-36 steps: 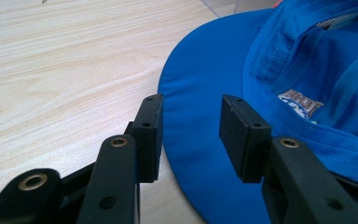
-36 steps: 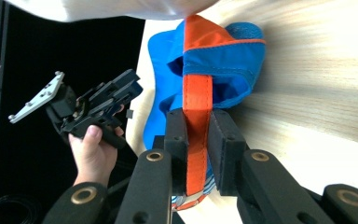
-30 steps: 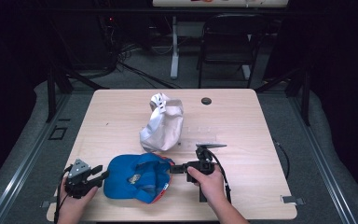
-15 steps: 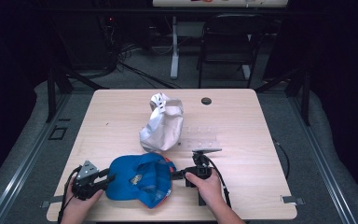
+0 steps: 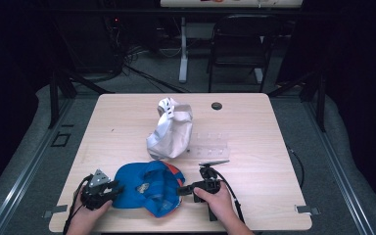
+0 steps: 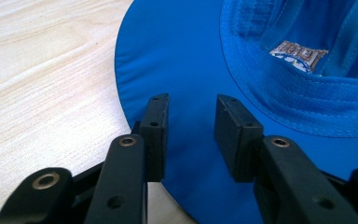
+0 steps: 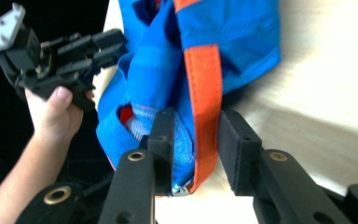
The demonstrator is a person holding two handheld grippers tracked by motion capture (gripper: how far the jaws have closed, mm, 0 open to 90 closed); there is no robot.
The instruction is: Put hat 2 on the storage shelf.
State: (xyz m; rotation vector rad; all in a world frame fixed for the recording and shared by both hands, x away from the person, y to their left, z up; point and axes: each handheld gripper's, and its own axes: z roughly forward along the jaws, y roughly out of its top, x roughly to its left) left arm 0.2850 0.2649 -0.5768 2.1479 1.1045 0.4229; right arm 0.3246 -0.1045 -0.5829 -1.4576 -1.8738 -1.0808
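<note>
My left tool (image 6: 189,122) open over the blue cap's (image 5: 144,188) brim — right tool (image 7: 196,140), just opening, loosely astride its orange strap (image 7: 205,93).

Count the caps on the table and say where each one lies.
2. The blue fabric cap with orange trim lies at the near edge between the two hands; the white fabric cap sits behind it, near the table's middle. None seems hidden.

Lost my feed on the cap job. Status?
Left gripper open over the blue cap's brim, jaws just closing in. Right gripper just opened, orange strap loose between its jaws. White cap behind, clear.
</note>
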